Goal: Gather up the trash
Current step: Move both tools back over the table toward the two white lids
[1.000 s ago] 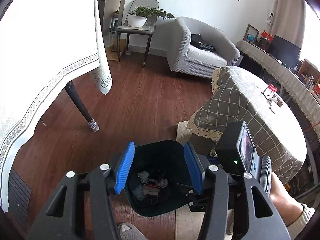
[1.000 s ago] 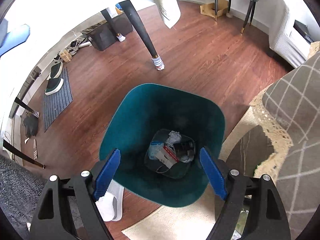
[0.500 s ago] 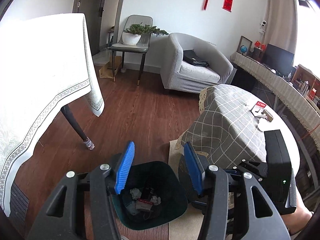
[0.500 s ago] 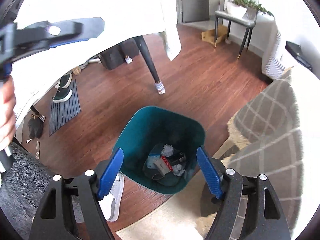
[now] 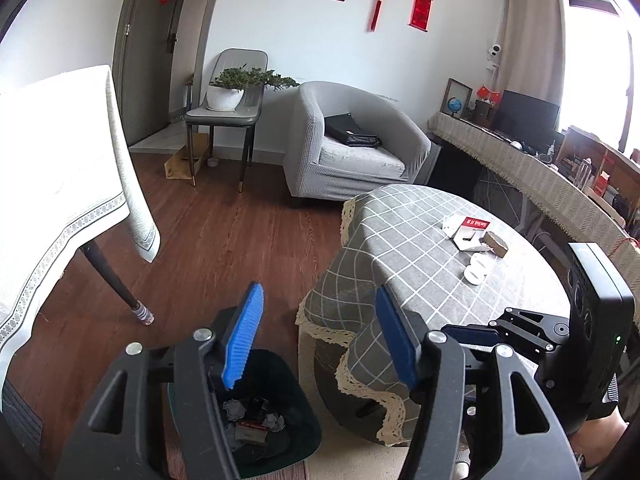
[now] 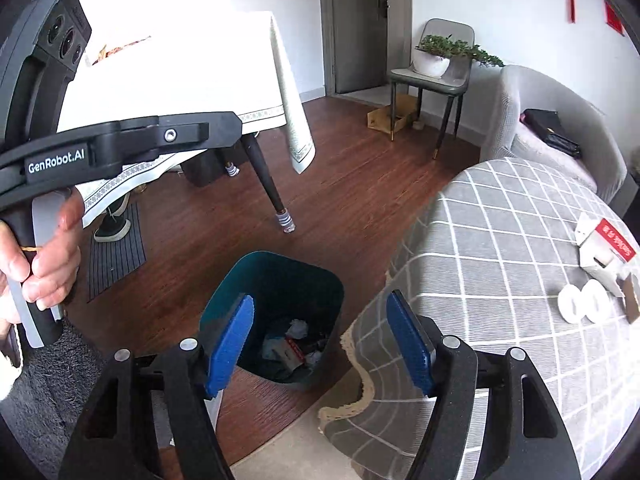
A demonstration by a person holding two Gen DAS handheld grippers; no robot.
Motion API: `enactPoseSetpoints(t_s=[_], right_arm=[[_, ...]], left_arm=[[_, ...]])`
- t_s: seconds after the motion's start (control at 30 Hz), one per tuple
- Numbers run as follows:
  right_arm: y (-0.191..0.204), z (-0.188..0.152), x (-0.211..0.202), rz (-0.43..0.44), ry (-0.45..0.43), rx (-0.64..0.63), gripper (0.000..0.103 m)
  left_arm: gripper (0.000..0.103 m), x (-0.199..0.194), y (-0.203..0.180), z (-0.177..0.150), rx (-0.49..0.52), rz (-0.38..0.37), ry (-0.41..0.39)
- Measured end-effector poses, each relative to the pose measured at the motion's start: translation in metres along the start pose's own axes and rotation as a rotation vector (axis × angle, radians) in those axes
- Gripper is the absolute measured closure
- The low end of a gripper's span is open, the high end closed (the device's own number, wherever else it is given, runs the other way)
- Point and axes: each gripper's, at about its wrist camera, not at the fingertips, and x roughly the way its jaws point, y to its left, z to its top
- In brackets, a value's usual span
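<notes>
I read the left hand-held gripper [image 5: 318,332] with jaws apart and empty; they have just been opening. The right hand-held gripper [image 6: 320,338] is also parted and empty; its jaws have just been closing. The teal bin [image 6: 276,292] stands on the floor at 6 o'clock, holding crumpled trash [image 6: 292,346]. A torn carton [image 6: 604,252] lies on the checked bench [image 6: 500,240] at 3 o'clock.

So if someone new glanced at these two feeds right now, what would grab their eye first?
Probably the teal bin on the wood floor beside the round table, with crumpled paper and wrappers already at its bottom. Next, the leftovers on the checked tablecloth: a torn red-and-white box and two white lids near the table's far side. Both the left gripper and right gripper are open and empty.
</notes>
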Motion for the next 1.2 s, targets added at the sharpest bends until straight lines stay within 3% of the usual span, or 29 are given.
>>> enactPoseSetpoints(t_s=[0.3, 0.6, 1.2], right_arm=[[-0.069, -0.009, -0.039, -0.083, -0.052, 0.086, 0.035], [-0.138, -0.019, -0.071, -0.145, -0.092, 0.181, 0.035], [-0.228, -0.045, -0.081, -0.187, -0.034, 0.297, 0.041]], left_arm=[[0.030, 0.031, -0.064, 0.010, 0.082, -0.054, 0.021], [0.028, 0.070, -0.120, 0.008, 0.168, -0.094, 0.077], [0.031, 0.148, -0.191, -0.001, 0.235, -0.136, 0.194]])
